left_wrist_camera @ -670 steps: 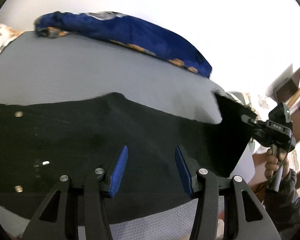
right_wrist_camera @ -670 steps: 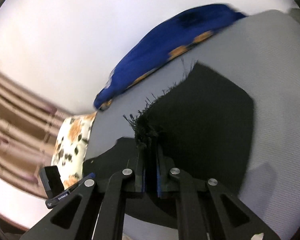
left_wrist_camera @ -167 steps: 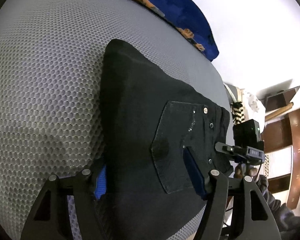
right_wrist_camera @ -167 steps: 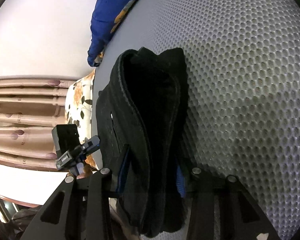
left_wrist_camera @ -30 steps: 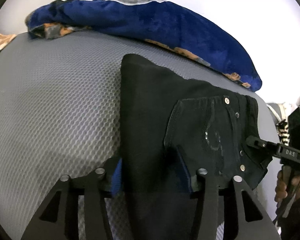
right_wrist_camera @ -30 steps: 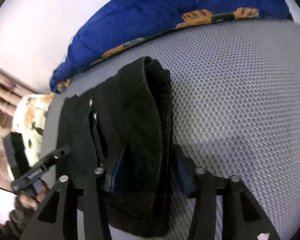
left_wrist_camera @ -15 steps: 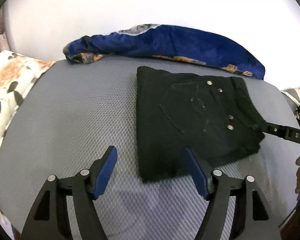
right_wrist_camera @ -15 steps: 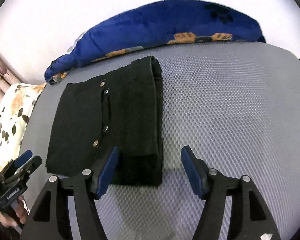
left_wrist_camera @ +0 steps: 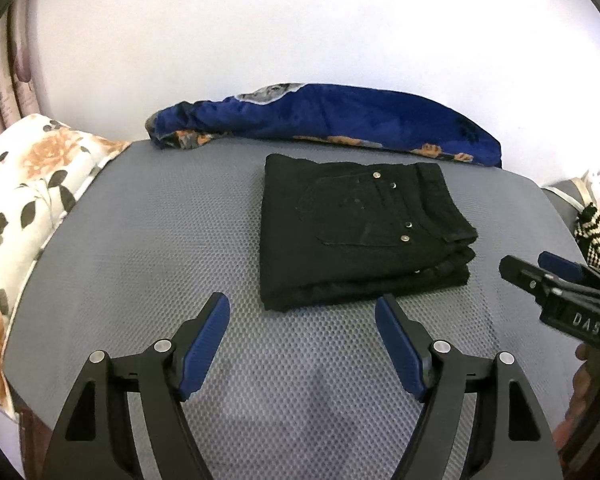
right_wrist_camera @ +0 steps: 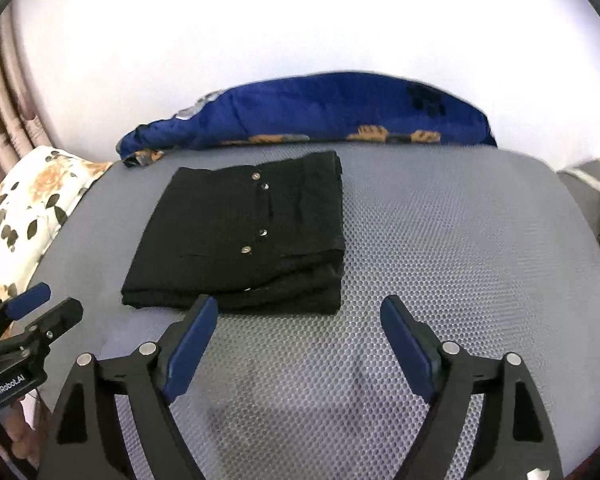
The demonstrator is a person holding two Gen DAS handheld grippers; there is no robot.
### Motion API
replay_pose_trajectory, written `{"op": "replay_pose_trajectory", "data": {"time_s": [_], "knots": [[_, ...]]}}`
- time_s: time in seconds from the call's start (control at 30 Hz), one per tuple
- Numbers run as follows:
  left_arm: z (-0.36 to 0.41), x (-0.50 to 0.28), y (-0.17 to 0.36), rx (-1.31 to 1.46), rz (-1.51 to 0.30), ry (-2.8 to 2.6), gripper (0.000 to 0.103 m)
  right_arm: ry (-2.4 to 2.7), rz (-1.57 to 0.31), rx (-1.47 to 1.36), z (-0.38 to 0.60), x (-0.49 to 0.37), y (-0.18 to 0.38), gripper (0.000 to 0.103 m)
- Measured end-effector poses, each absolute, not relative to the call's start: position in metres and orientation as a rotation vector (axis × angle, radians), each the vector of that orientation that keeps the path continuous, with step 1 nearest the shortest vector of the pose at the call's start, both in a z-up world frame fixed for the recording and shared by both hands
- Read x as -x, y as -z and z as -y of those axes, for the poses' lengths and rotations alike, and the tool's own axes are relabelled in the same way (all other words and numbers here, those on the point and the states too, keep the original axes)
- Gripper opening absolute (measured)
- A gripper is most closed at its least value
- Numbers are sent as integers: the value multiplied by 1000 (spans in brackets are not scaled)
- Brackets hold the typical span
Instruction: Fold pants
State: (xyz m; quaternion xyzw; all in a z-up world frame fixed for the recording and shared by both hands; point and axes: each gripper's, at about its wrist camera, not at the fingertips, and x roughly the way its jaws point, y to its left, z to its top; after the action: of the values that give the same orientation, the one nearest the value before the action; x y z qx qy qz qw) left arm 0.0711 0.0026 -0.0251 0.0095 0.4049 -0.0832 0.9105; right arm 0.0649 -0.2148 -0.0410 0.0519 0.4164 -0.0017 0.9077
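The mat [left_wrist_camera: 140,240], a grey mesh-textured surface, fills the field ahead of and beneath both tools and carries everything in use. A white wall [left_wrist_camera: 300,40] closes the room beyond it; a blue blanket [left_wrist_camera: 340,120] with orange print lies bunched along the mat's far edge, and a floral pillow [left_wrist_camera: 28,184] sits off its left side, both well clear of the work area. The pants [left_wrist_camera: 356,228], black with metal rivets, lie ahead of the tools as a compact rectangular stack, several layers showing at the near edge and a pocket face up. The stack rests flat and square, which suggests the folding is essentially complete and the stack has been set down to stay. The left gripper [left_wrist_camera: 300,340] hangs above bare mat short of the stack's near edge; its jaws are opening and nothing is between them. The right gripper [right_wrist_camera: 298,340] stands likewise short of the stack's near right corner, jaws opening, nothing between them. Neither tool touches the fabric. This spread, clear posture fits a release: pads parted so no layer drags and disturbs the fold.
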Motion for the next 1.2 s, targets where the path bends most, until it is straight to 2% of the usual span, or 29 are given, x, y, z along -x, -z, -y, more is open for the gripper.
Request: {"op": "replay_pose_trajectory", "data": {"time_s": [0.3,1.2], "knots": [[-2,-52,17,-29,-811,144,76,14,-796,-34,190,-37,27,94],[4,-46,25,-75,-816,130,76,-8,-884,-59,181,-33,48,95]]}}
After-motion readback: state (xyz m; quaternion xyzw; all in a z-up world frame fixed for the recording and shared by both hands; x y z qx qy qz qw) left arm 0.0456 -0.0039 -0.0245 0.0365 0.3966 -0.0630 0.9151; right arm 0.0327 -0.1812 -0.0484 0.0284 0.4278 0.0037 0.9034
